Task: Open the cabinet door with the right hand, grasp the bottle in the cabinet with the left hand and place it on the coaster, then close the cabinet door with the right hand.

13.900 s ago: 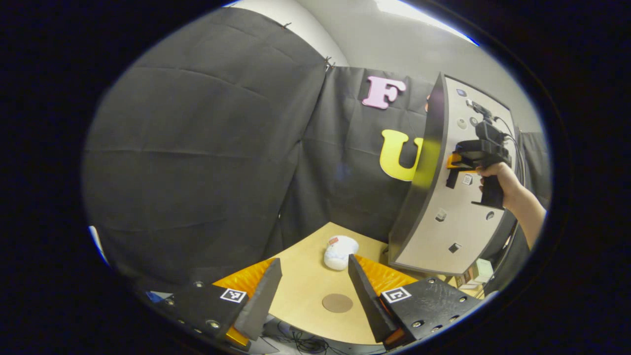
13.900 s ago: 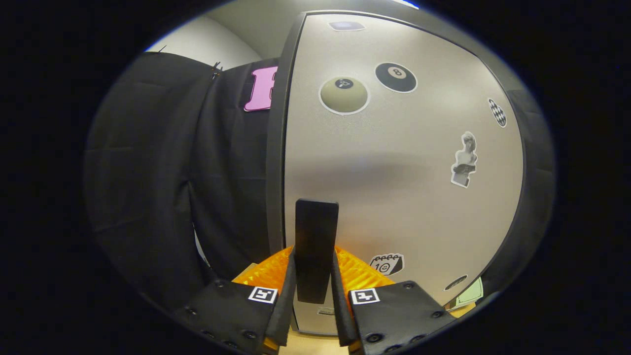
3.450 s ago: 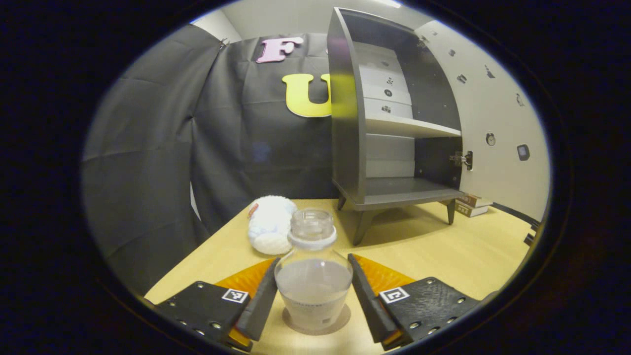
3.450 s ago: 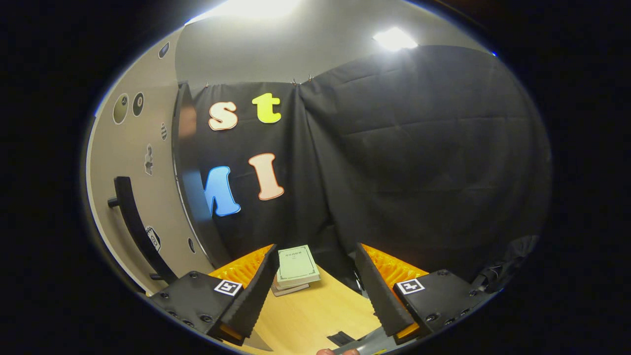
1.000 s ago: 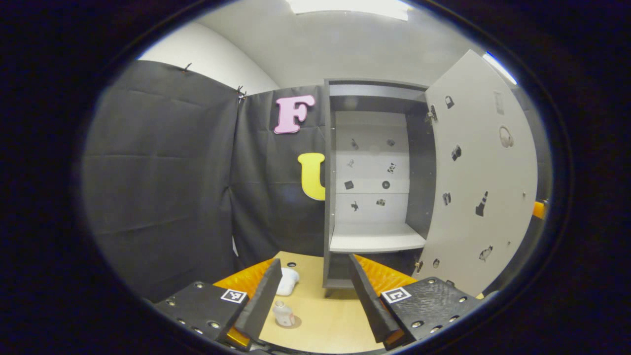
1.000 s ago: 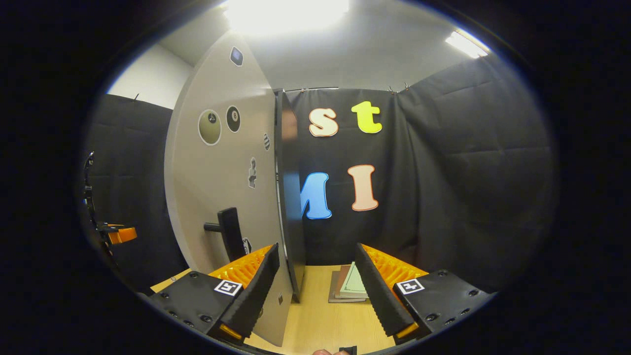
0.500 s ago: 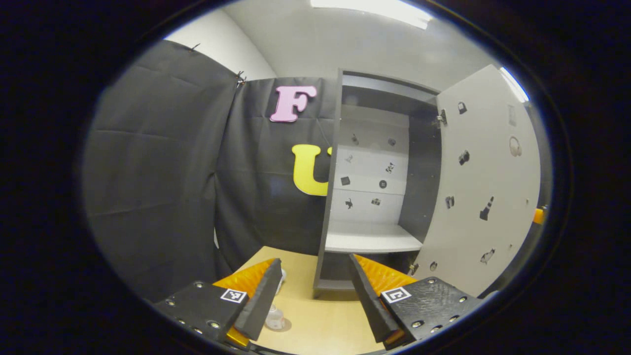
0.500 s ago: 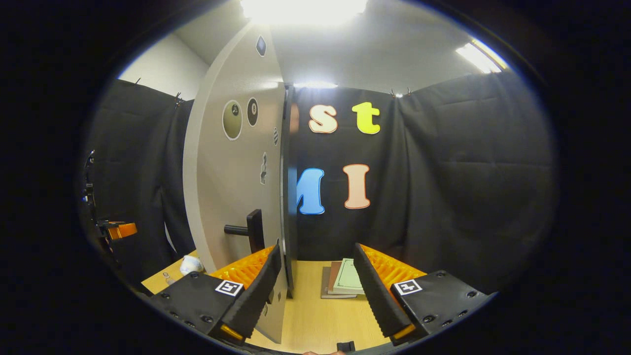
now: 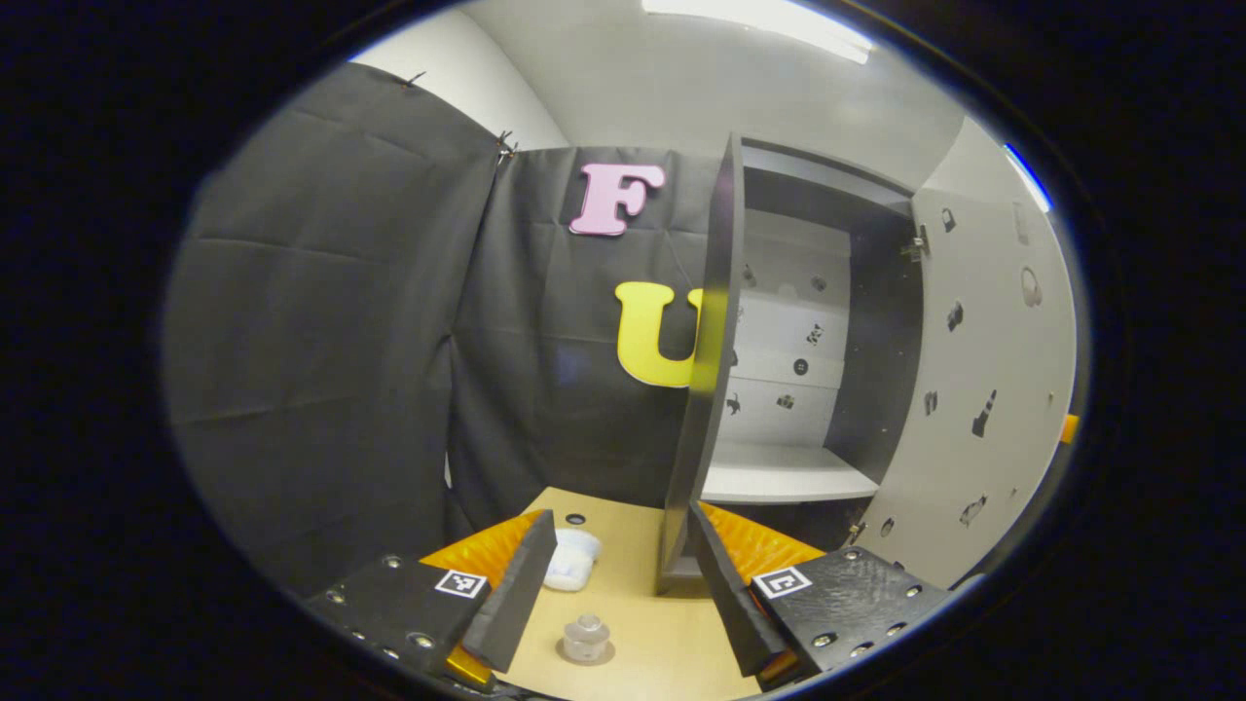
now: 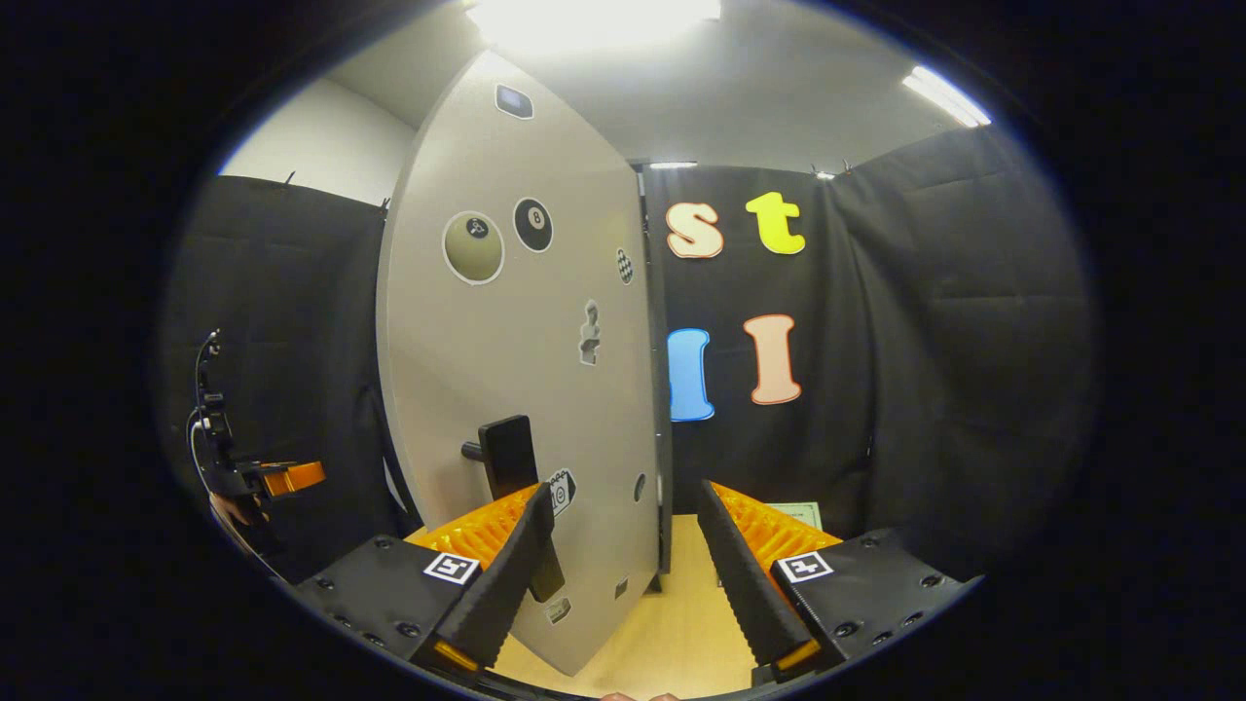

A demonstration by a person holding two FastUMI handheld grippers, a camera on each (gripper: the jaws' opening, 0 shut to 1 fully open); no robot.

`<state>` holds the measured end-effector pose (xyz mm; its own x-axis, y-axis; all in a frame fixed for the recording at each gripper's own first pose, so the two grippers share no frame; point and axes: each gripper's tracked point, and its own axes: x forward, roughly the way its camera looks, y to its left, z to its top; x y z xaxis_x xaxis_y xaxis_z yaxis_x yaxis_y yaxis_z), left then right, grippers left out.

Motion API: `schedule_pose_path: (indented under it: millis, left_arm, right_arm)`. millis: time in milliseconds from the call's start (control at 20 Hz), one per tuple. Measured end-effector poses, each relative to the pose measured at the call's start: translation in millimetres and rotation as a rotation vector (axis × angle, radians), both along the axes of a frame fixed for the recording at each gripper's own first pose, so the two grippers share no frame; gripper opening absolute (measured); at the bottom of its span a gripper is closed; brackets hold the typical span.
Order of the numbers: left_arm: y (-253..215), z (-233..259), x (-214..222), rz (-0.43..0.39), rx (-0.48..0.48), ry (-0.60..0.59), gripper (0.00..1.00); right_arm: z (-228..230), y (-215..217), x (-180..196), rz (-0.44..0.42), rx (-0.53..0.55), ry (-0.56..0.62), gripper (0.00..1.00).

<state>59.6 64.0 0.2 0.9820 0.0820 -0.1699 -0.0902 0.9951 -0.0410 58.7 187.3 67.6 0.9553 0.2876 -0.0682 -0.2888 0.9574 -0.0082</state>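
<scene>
A small clear bottle (image 9: 586, 636) stands upright on the round brown coaster (image 9: 588, 656) on the table, far below my left gripper (image 9: 619, 545), which hangs open and holds nothing. The grey cabinet (image 9: 708, 389) stands beyond, its door (image 9: 978, 389) swung open to the right and its white shelf (image 9: 779, 479) bare. In the right gripper view the door's outer face (image 10: 526, 370) carries stickers and a black handle (image 10: 508, 456). My right gripper (image 10: 623, 540) is open in front of the door's lower edge, and the handle sits just above its left finger (image 10: 506, 574).
A white plush object (image 9: 570, 565) lies on the wooden table (image 9: 652, 652) behind the bottle. A pale green book (image 10: 800, 512) lies past the door. The other gripper (image 10: 255, 477) and its cable show at the far left of the right gripper view.
My right gripper has come round from the door's edge to face its outer side, with the handle nearer its left finger. The left gripper has shifted left, still open above the bottle.
</scene>
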Motion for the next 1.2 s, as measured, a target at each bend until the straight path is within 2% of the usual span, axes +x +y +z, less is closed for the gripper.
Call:
schedule_pose_path:
  millis: [100,150,350,450,600,700,850,950,1000,1150,1200]
  left_arm:
    - [11.3,-3.7,1.4,0.004,0.009,0.008,0.84]
    - [16.0,-4.5,2.1,0.005,0.009,0.009,0.83]
    - [34.9,-11.1,8.6,0.017,0.015,0.023,0.83]
    - [43.3,-16.8,15.6,0.021,0.028,0.028,0.82]
    - [51.3,-18.4,29.4,-0.011,0.018,0.021,0.84]
    - [61.0,-17.7,36.9,-0.025,0.011,0.019,0.83]
    - [71.5,-19.7,40.2,-0.049,-0.002,0.014,0.82]
    - [75.1,-22.0,43.7,-0.071,-0.010,0.006,0.85]
    - [76.6,-25.5,45.7,-0.079,-0.003,0.004,0.82]
    - [69.5,-47.7,54.1,-0.111,-0.014,0.023,0.82]
    - [63.2,-51.3,55.8,-0.128,-0.020,0.022,0.82]
  right_arm:
    - [-4.3,23.9,0.6,0.033,0.013,0.013,0.95]
    - [-5.2,33.5,1.9,0.046,0.016,0.015,0.92]
    - [-6.5,73.6,13.9,0.097,0.010,0.020,0.92]
    - [-8.7,95.9,18.3,0.119,0.013,0.020,0.96]
    - [-14.1,138.8,27.8,0.177,0.027,0.029,0.97]
    - [-18.1,164.3,35.7,0.196,-0.004,0.019,0.97]
    - [-18.1,182.7,48.8,0.189,-0.046,-0.009,0.98]
    - [-16.2,188.6,52.3,0.182,-0.057,-0.009,0.97]
    - [-15.0,187.5,51.3,0.172,-0.063,-0.011,0.98]
    - [-13.5,186.4,53.4,0.136,-0.079,-0.008,0.99]
    - [-13.3,184.7,54.6,0.125,-0.082,-0.005,0.94]
